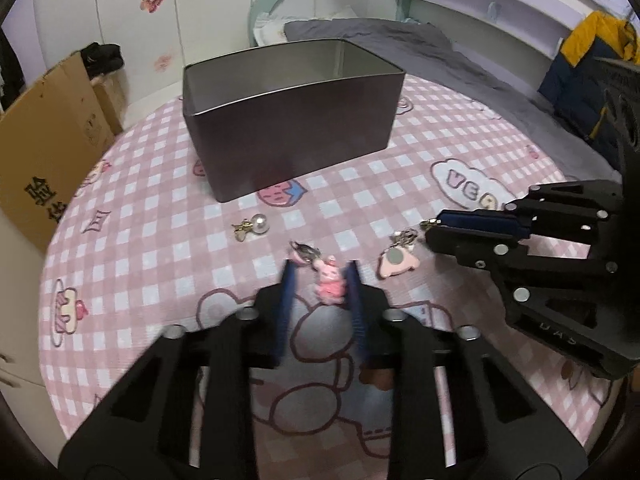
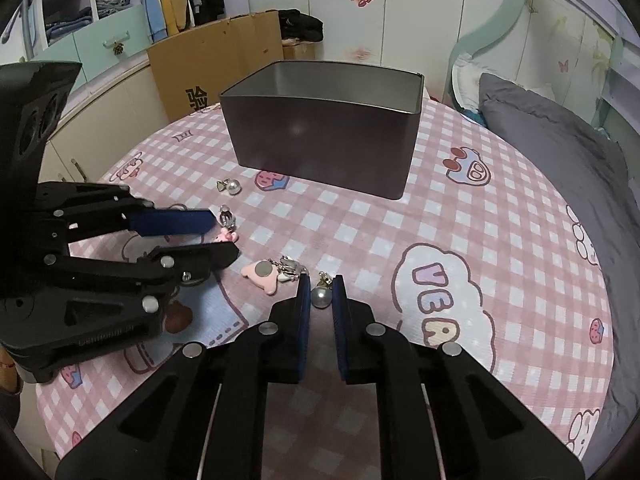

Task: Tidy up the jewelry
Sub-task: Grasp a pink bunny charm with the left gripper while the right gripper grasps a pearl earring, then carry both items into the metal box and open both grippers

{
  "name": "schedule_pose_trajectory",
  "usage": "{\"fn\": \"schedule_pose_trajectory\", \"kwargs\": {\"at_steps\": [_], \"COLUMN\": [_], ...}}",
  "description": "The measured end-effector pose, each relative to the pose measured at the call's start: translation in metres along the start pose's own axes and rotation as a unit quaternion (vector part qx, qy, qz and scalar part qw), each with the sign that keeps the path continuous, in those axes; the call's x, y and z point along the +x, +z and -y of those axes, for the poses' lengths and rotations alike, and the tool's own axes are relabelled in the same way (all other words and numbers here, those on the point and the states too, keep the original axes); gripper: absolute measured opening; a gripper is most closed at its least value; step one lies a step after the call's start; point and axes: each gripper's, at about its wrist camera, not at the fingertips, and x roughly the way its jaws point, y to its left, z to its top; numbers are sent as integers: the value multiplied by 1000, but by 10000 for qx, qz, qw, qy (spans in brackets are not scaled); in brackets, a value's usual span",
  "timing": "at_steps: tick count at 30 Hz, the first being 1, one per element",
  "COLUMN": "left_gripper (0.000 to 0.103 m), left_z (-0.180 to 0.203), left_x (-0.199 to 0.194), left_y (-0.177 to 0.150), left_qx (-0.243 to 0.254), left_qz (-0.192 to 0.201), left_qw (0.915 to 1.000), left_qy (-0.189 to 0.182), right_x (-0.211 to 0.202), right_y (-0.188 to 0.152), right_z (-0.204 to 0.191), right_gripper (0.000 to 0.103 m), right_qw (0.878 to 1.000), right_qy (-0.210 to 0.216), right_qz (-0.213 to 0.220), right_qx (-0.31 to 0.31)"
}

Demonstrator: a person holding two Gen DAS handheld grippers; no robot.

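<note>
The left claw [image 1: 320, 272] gapes around a blurred pink charm [image 1: 330, 285] on the bed [image 1: 460, 304]. The right claw [image 2: 321, 286] brackets a pearl earring [image 2: 321, 297], contact unclear. The tin [image 2: 324, 136] stands far, its floor hidden.

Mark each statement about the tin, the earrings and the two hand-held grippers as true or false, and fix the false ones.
1. The metal tin has its lid on. False: it is open at the top, with no lid in view.
2. A pearl earring sits between the fingers of the right hand-held gripper. True.
3. The left hand-held gripper has its fingers on either side of a pink figure charm. True.
4. The flat pink bear charm lies inside the tin. False: it lies on the checked cloth, between the two grippers.
5. A second pearl earring lies on the cloth in front of the tin. True.
</note>
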Motion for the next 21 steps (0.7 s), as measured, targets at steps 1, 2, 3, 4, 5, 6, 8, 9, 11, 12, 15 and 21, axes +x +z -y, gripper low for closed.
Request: {"fn": "schedule_pose_trajectory", "kwargs": {"at_steps": [1, 2, 3, 4, 5, 6, 8, 9, 11, 12, 15, 21], "left_gripper": [16, 16, 16, 16, 16, 16, 16, 16, 16, 16, 16, 16], "left_z": [-3, -6, -7, -9, -11, -12, -14, -15, -19, -20, -22, -31], "left_x": [0, -1, -2, -3, -4, -6, -9, -11, -18, -22, -36, -57], "left_y": [0, 1, 1, 1, 1, 1, 3, 3, 7, 9, 17, 42], "left_qx": [-89, -140, -170, -220, -249, -278, -320, -348, -413, -439, -532, -711], "left_qz": [-7, -8, -4, 15, 25, 42, 85, 106, 183, 223, 412, 752], "left_qw": [9998, 9996, 9995, 9992, 9989, 9986, 9982, 9979, 9967, 9960, 9931, 9858], "left_qy": [-157, -228, -272, -341, -387, -441, -495, -540, -677, -741, -963, -1323], "right_x": [-1, -1, -2, -3, -4, -6, -8, -10, -13, -16, -22, -31], "right_y": [0, 1, 1, 2, 2, 3, 5, 6, 9, 11, 18, 41], "right_z": [0, 0, 1, 1, 2, 2, 2, 3, 4, 5, 6, 9], "right_gripper": [9, 9, 9, 9, 9, 9, 9, 9, 9, 9, 9, 9], "right_qw": [10000, 10000, 10000, 9999, 9999, 9999, 9998, 9997, 9995, 9992, 9983, 9960], "right_qy": [27, 44, 63, 87, 111, 132, 162, 181, 252, 300, 443, 645], "right_qz": [2, 9, 15, 25, 42, 53, 85, 104, 140, 179, 265, 469], "right_qx": [16, 29, 41, 59, 78, 94, 114, 125, 164, 199, 281, 395]}}
